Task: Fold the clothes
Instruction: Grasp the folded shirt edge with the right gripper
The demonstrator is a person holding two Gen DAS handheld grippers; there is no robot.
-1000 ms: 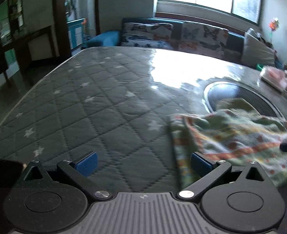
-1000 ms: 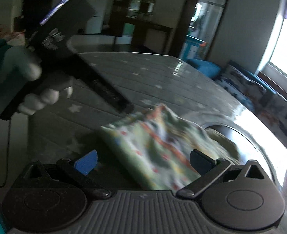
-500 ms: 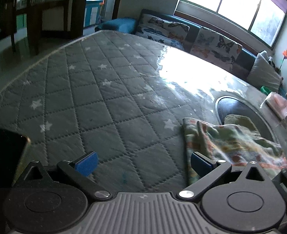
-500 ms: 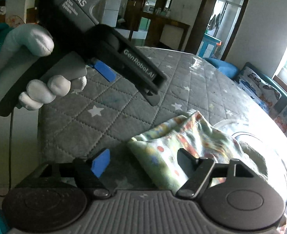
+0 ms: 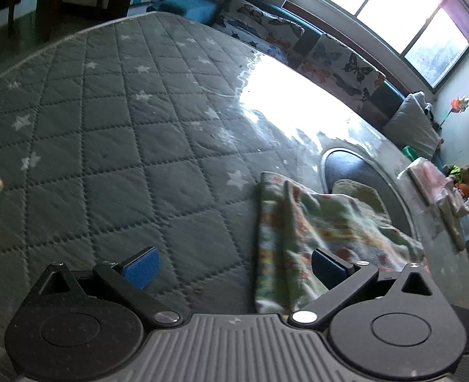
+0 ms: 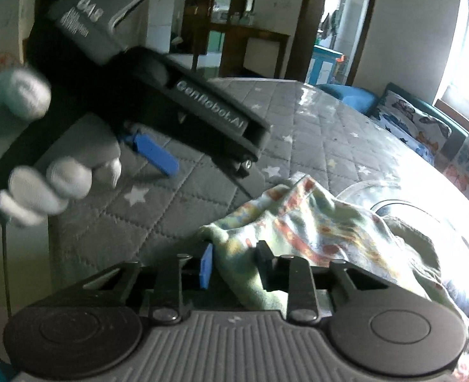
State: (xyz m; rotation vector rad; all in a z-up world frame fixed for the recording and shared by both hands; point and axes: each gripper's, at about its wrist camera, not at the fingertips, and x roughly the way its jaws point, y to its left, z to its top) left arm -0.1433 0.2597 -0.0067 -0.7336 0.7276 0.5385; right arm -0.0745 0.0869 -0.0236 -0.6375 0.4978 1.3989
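Lying crumpled on the grey star-quilted mattress (image 5: 113,146), the pale green floral-print garment (image 6: 301,222) is found with its near corner between the jaws of the right gripper (image 6: 234,267), which are closing narrow on it. The left gripper (image 5: 234,264) is held wide, empty, the garment's edge just inside its right pad. A thin pinch may slip; bunched layers may be caught together, and the fold spoiled.

Left of and beyond the left gripper's (image 5: 233,265) jaws, the quilted mattress (image 5: 113,133) lay bare. Right of them, the patterned cloth (image 5: 317,222) blocked the way. Beyond it sat a round dark tray (image 5: 362,172) and stacked items (image 5: 438,187).
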